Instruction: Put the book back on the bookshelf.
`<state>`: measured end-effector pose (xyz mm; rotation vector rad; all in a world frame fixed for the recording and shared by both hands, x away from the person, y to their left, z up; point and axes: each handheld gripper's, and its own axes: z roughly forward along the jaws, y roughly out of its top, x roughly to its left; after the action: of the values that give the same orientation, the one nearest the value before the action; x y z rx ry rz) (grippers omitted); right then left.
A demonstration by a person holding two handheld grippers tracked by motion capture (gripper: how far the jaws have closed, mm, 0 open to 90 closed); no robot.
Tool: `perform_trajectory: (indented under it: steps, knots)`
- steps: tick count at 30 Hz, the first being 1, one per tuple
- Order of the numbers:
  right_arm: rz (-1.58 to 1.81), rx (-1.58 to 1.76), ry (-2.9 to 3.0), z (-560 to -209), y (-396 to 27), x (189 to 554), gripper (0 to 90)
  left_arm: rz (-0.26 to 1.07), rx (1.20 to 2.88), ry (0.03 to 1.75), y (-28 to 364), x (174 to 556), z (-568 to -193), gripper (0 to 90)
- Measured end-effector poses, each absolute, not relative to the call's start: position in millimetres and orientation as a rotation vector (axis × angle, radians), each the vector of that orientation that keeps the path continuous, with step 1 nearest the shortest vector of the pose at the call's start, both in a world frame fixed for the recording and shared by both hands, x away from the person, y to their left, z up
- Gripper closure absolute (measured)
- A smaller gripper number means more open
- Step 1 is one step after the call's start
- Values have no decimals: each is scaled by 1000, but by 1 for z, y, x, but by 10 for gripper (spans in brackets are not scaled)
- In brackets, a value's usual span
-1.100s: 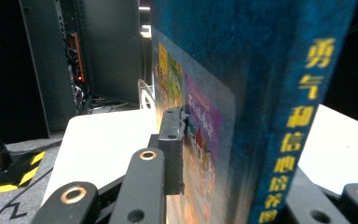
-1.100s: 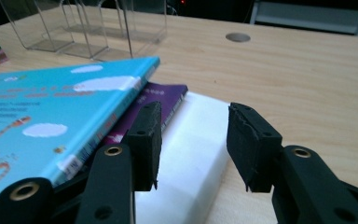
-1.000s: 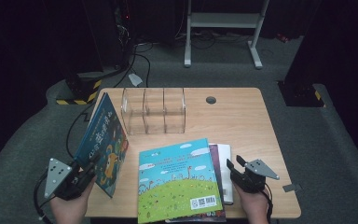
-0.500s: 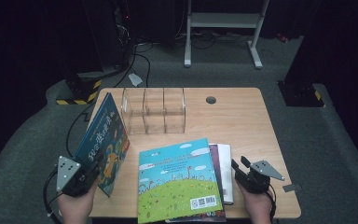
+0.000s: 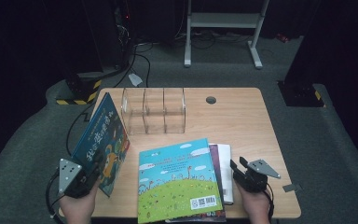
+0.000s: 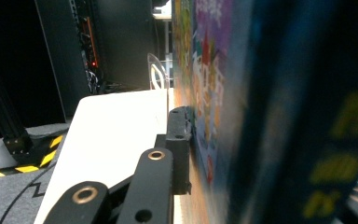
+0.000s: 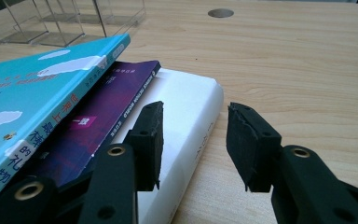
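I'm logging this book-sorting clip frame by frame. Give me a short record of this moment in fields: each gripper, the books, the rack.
left gripper: jaws just closing, clamped on the dark blue picture book, held up on edge at the table's left edge
right gripper: jaws open, straddling the edge of the white book, not pressing it
stack: light blue book on top, purple book under it, white book at the bottom
clear rack: three slots, all empty, behind the books
table: light wood

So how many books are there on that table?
4: a dark blue book held upright at the left; a stack of three, light blue book over purple book over white book. More may hide beneath.
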<state>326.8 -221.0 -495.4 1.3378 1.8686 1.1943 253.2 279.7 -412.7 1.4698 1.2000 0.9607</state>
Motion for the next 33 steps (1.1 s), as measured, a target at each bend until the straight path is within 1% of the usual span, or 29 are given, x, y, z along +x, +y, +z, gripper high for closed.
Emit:
perform_trajectory:
  steps: [3, 6, 15, 23, 28, 33]
  knots:
    - [1199, 1353, 1862, -495, -222, 326, 549, 964, 1473, 1188, 280, 253, -413, 813]
    - [1176, 1355, 1867, -496, -222, 326, 550, 976, 1484, 1183, 277, 253, -412, 820]
    - [1135, 1372, 1891, -498, -224, 328, 534, 983, 1464, 1192, 275, 255, -412, 827]
    - [1103, 1316, 1914, -484, -229, 328, 531, 975, 1434, 1201, 278, 257, -412, 830]
    - [1129, 1344, 1889, -493, -232, 322, 537, 978, 1436, 1200, 277, 260, -411, 831]
    - [1143, 1328, 1892, -492, -232, 322, 539, 976, 1424, 1214, 275, 266, -407, 832]
